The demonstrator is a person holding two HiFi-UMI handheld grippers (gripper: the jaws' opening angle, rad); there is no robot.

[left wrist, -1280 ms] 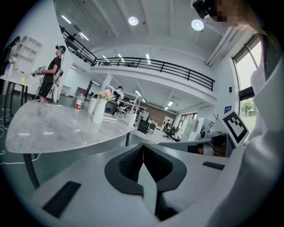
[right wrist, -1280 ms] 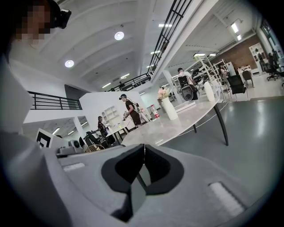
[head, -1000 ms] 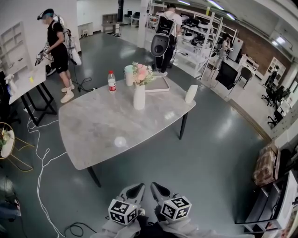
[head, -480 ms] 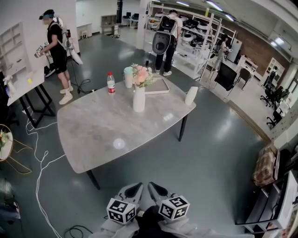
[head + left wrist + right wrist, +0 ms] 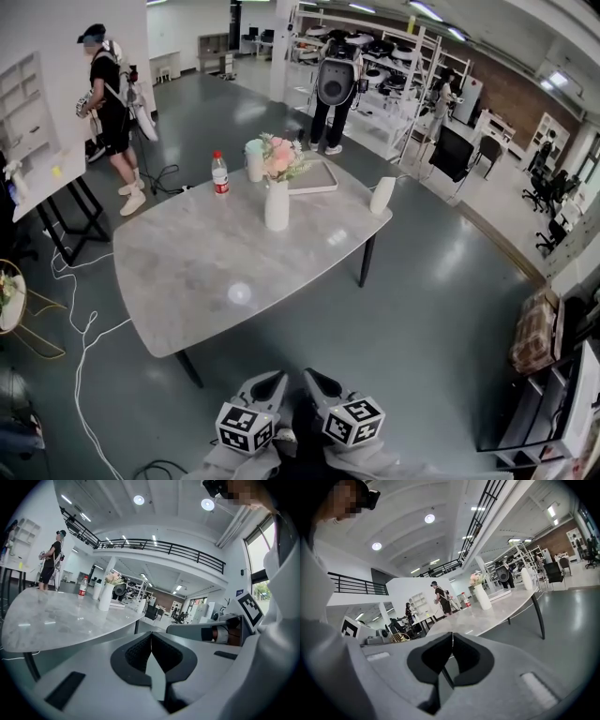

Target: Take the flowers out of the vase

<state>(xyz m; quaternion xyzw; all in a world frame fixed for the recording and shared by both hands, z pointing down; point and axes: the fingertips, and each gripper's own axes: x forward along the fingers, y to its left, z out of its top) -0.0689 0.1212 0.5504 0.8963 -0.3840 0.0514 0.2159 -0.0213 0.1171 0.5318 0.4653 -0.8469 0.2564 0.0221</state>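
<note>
flowers (image 5: 279, 156) stand in the white vase (image 5: 277, 206) on the grey marble table (image 5: 206, 272), upper centre of the head view. left gripper (image 5: 269, 383) and right gripper (image 5: 317, 382) sit side by side at the bottom edge, well apart from the vase, each with jaws pressed together on nothing.

**A:** How many things are on the one table (image 5: 206, 272)?

**B:** I count one vase (image 5: 277, 208), one bunch of flowers (image 5: 279, 157), one bottle (image 5: 219, 174), one cup (image 5: 254, 161), one tray (image 5: 317, 178) and one white cylinder (image 5: 382, 195).

**A:** And people?

**B:** Three: a person on the left (image 5: 105, 103), a person in the middle (image 5: 333, 80) and a person on the right (image 5: 442, 94).

**A:** Grippers?

**B:** Two: my left gripper (image 5: 275, 379) and my right gripper (image 5: 313, 377).
</note>
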